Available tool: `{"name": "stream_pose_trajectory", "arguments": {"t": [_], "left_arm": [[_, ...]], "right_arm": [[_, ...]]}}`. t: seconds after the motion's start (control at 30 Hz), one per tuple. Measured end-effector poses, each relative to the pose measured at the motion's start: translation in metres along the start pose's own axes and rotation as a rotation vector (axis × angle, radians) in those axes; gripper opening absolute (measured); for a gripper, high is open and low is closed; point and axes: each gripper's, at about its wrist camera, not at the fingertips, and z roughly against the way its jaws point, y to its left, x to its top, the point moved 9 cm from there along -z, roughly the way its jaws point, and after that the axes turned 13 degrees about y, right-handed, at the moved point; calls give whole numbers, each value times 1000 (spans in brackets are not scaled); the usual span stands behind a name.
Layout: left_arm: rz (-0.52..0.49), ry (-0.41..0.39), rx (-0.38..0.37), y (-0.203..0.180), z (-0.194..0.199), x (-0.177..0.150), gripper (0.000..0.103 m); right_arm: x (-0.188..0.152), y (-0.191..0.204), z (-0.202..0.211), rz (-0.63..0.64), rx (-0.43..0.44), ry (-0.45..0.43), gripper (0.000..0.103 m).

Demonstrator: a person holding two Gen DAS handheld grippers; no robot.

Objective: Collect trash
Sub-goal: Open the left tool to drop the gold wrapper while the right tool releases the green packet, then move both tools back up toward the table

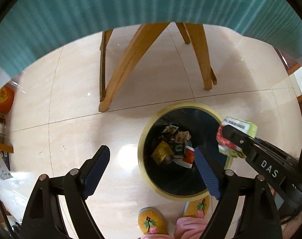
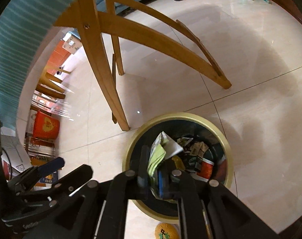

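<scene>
A round trash bin with a yellow-green rim and dark inside stands on the tiled floor and holds several wrappers and a red cup. It also shows in the right wrist view. My left gripper is open and empty, hovering above the bin's left edge. My right gripper is shut on a crumpled green and white wrapper and holds it over the bin's opening. The same wrapper shows in the left wrist view above the bin's right rim.
A wooden table's legs stand just behind the bin, under a teal tablecloth. The person's yellow slippers are at the bin's near side. Red boxes and clutter sit at the left.
</scene>
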Motion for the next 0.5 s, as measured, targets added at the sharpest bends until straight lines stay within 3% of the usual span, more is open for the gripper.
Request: {"name": "stream_pose_trajectory", "arguments": {"t": [0.07,0.13,0.33,0.5], "left_arm": [[7,3,0,1,1,-3,85],[14,1,1,2,2,-5,85],[38,-4,4,4,12,-11,85],[78,-2,3,7,44,-19,85]], "right_arm": [[0,-1,-4,-1,-9,18,34],[0,-2,-5,-2,-6,29,44],[-3,1,10,33,-28,19,44],[-10,10,38,63,-58,35,44]]}}
